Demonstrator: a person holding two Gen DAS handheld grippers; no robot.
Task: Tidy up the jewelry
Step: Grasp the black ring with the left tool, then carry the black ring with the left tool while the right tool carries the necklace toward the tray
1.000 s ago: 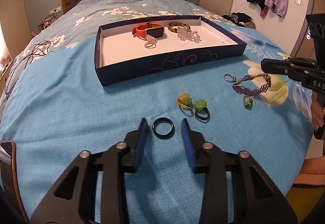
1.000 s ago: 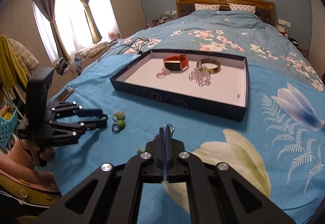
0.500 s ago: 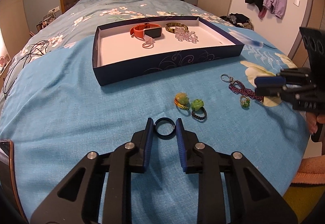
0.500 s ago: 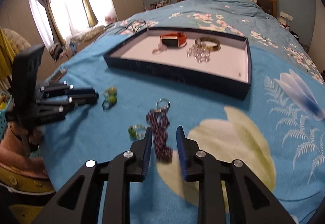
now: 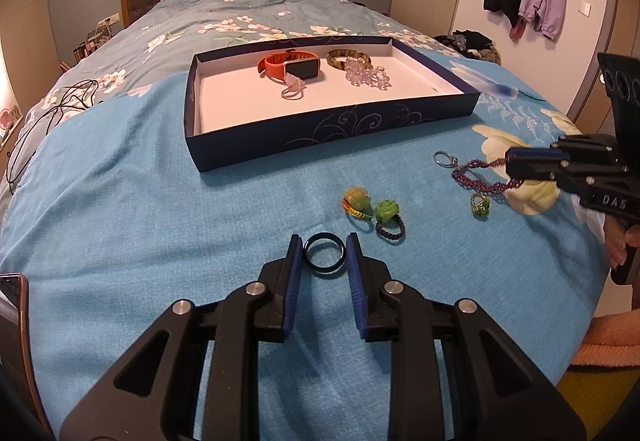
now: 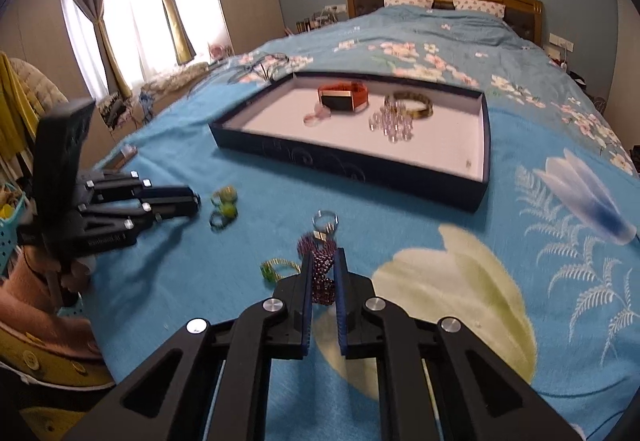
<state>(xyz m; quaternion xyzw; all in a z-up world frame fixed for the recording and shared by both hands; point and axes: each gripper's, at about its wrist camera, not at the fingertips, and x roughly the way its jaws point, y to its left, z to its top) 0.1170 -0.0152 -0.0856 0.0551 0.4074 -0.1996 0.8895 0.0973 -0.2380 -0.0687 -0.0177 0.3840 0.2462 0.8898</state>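
Note:
A black ring lies on the blue bedspread, and the blue pads of my left gripper touch it on both sides; the same gripper shows at the left of the right wrist view. My right gripper is closing, with a purple beaded bracelet bunched between its pads and pinched there. The bracelet trails left from that gripper to a metal clasp ring. The dark blue tray beyond holds an orange watch, a brown bangle, a crystal bracelet and a pink ring.
A yellow flower ring, a green flower ring and a small green ring lie loose between the grippers. A phone sits at the near left edge and a black cable at far left. The bed drops off on the right.
My left jaws have narrowed from wide apart until they meet the black ring. My right jaws went from shut to open over the purple bracelet, then narrowed onto it.

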